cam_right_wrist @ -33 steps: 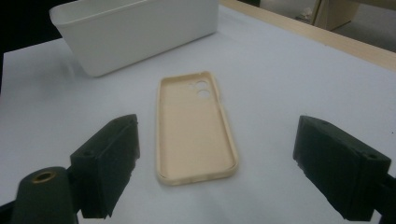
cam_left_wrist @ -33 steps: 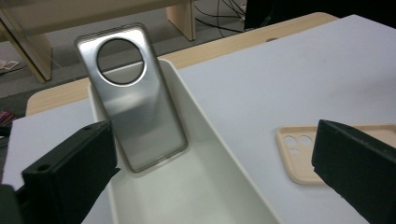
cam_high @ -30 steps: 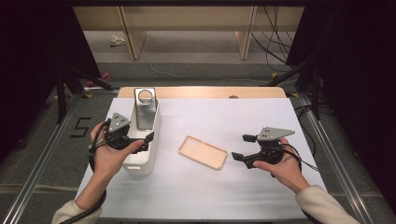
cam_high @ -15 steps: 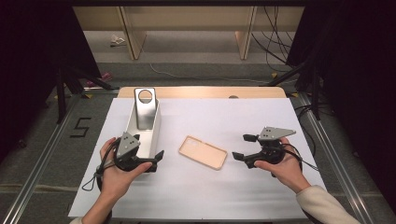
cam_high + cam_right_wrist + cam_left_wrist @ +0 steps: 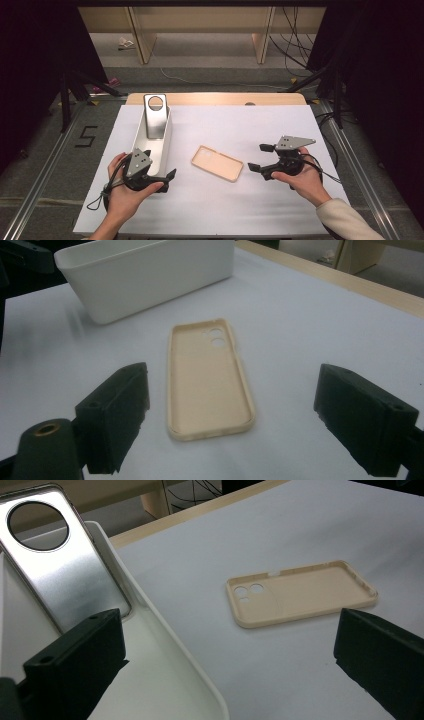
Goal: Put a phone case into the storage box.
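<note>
**Left gripper backs off the tray; beige case lies ready between both grippers**

At the left, the left gripper [image 5: 159, 181] has pulled back toward the person and now sits at the near end of the long white plastic tray [image 5: 163, 145], jaws spread wide and holding nothing. A second ago it hovered farther up, over the middle of the tray; half a second ago it was already close to its present spot. A silver metal phone case with a round camera cutout [image 5: 155, 115] leans upright at the tray's far end, so that piece looks placed.

In the middle of the white table cover [image 5: 225, 205] the beige rectangular phone case [image 5: 217, 163] lies flat, hollow side up, unmoved across all frames.

At the right, the right gripper [image 5: 260, 158] faces it, open and empty, unmoved. Judging from this, the beige case is likely next.
</note>
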`<state>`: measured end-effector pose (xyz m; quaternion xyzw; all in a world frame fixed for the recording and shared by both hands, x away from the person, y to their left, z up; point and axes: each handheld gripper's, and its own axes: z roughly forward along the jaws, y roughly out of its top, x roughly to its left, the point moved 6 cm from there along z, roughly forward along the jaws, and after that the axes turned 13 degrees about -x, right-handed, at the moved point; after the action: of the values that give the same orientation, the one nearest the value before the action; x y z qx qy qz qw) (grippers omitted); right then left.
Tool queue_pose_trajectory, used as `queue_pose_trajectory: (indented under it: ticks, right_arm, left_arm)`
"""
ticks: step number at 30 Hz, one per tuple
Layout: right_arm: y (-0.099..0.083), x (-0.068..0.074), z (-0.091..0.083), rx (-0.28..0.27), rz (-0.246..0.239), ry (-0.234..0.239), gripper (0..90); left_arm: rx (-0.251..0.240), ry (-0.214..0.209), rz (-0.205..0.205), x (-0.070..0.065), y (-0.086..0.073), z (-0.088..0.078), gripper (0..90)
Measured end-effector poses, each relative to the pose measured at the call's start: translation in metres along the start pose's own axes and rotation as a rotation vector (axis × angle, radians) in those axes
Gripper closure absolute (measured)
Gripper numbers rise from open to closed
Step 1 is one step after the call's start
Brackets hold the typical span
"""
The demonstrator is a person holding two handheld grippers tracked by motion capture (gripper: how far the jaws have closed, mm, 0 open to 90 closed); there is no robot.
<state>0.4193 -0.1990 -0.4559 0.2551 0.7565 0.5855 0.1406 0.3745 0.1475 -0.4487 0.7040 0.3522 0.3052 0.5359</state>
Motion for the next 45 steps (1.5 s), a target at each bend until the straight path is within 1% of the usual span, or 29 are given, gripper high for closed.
queue_pose_trajectory:
  ticks: [6, 10, 13, 15, 16, 17, 18, 20, 21, 23, 24, 26, 27, 30, 34, 40, 45]
  right_arm:
    - [0.001, -0.002, 0.001, -0.004, 0.005, -0.009, 15.4]
    - [-0.001, -0.004, 0.005, 0.007, 0.013, -0.014, 15.4]
    - [-0.001, -0.004, 0.008, 0.012, 0.007, -0.012, 15.4]
    - [-0.001, -0.005, 0.011, 0.013, 0.005, -0.013, 16.9]
    - [-0.002, -0.006, 0.012, 0.019, 0.003, -0.017, 19.4]
    - [-0.004, -0.008, 0.014, 0.035, 0.0, -0.031, 24.6]
    - [-0.004, -0.008, 0.016, 0.042, 0.0, -0.033, 32.3]
    - [-0.004, -0.01, 0.018, 0.054, -0.002, -0.05, 51.7]
    - [-0.004, -0.011, 0.019, 0.064, -0.002, -0.058, 59.5]
    - [-0.003, -0.013, 0.021, 0.089, -0.004, -0.058, 74.2]
    - [-0.003, -0.015, 0.022, 0.106, -0.016, -0.062, 80.4]
    - [-0.003, -0.016, 0.026, 0.128, -0.032, -0.068, 87.9]
    - [-0.004, -0.017, 0.028, 0.141, -0.039, -0.065, 90.0]
    - [-0.008, -0.019, 0.039, 0.195, -0.06, -0.066, 90.0]
    - [-0.015, -0.021, 0.054, 0.263, -0.075, -0.076, 90.0]
    - [-0.025, -0.028, 0.07, 0.335, -0.079, -0.098, 90.0]
    - [-0.034, -0.033, 0.078, 0.39, -0.089, -0.108, 90.0]
  left_arm:
    - [-0.008, 0.001, -0.011, 0.001, 0.001, 0.001, 0.0]
    - [-0.007, -0.004, -0.012, 0.001, 0.0, 0.002, 0.0]
    - [-0.006, -0.002, -0.016, 0.002, 0.0, 0.002, 0.2]
    - [-0.011, 0.003, -0.026, 0.002, 0.001, 0.002, 0.8]
    - [-0.015, 0.003, -0.03, 0.001, 0.002, 0.002, 1.3]
    - [-0.015, 0.0, -0.028, 0.001, 0.002, 0.001, 1.8]
    - [-0.012, -0.001, -0.026, 0.0, 0.002, 0.001, 2.3]
    - [-0.006, 0.002, -0.03, -0.001, 0.0, 0.002, 2.9]
    - [-0.002, 0.0, -0.032, 0.0, -0.001, 0.002, 3.2]
    - [-0.003, 0.001, -0.039, 0.0, -0.001, 0.003, 3.7]
    - [-0.004, 0.001, -0.041, 0.0, -0.001, 0.003, 3.8]
    - [-0.004, -0.001, -0.043, 0.0, -0.001, 0.002, 4.0]
    - [-0.004, -0.002, -0.04, 0.0, -0.001, 0.002, 4.1]
    - [-0.005, -0.002, -0.04, 0.0, -0.001, 0.003, 4.5]
    - [-0.002, -0.003, -0.041, 0.0, -0.002, 0.003, 4.6]
    - [0.002, -0.004, -0.036, 0.0, -0.003, 0.002, 5.0]
    - [0.004, -0.004, -0.035, 0.0, -0.003, 0.002, 5.2]
